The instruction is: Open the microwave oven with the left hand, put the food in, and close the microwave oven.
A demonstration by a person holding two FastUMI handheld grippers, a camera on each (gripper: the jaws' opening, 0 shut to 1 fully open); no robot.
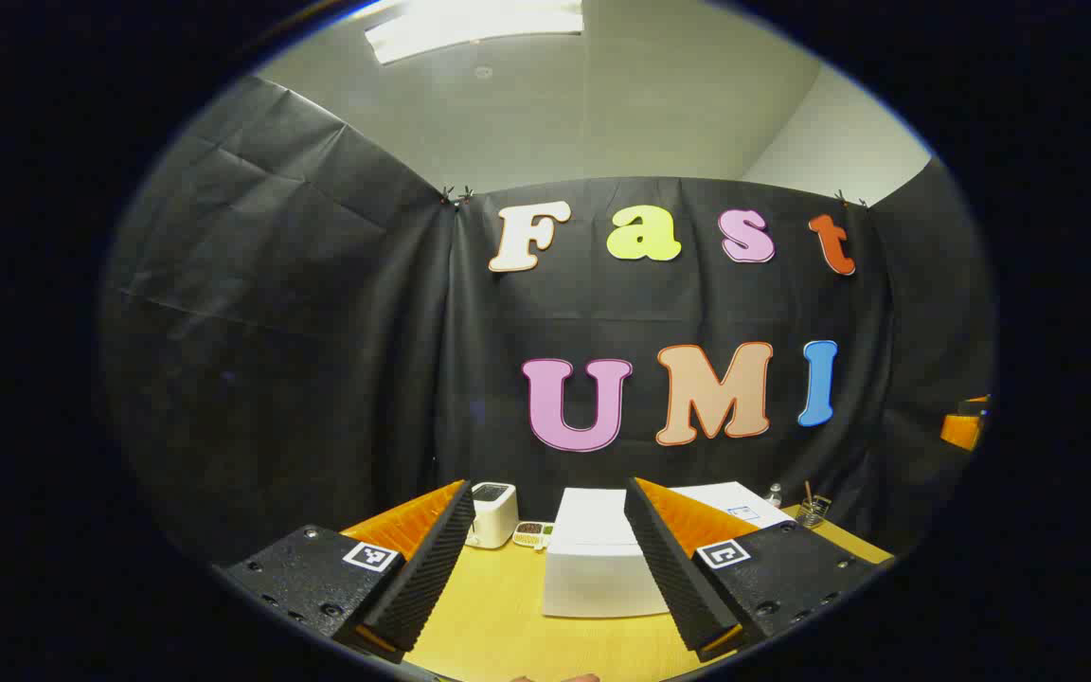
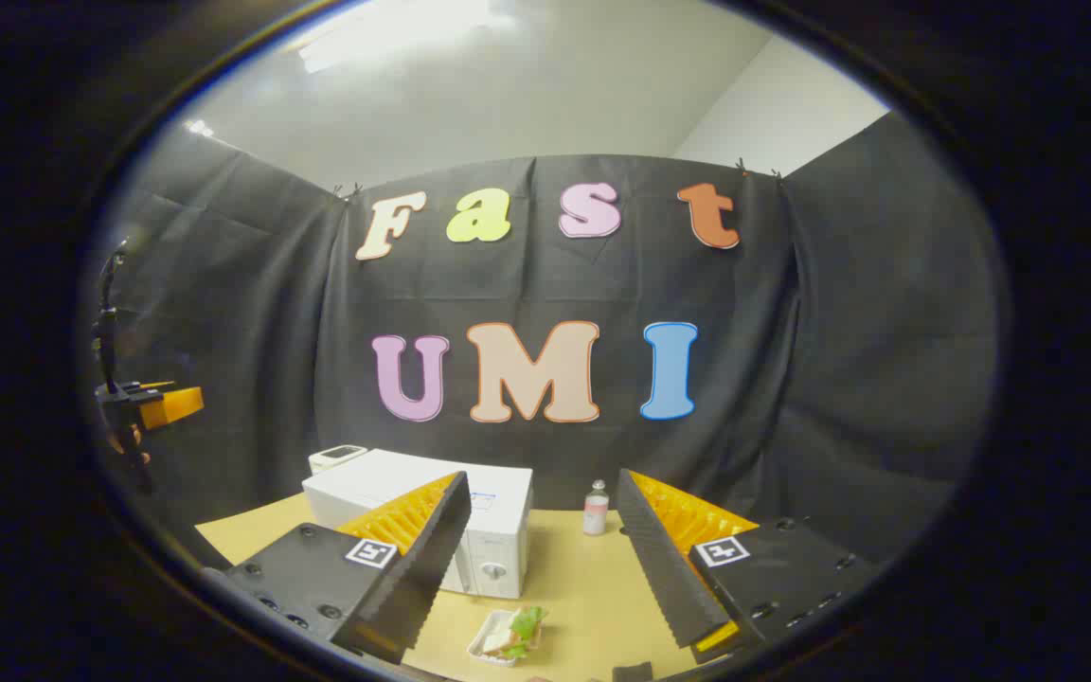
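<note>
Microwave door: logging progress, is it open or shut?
Shut. The microwave door sits flush with its front; the food tray lies outside on the table.

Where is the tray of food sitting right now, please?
In the right gripper view, the tray of food lies on the wooden table, low between the right gripper's open fingers, just in front of the white microwave.
</note>
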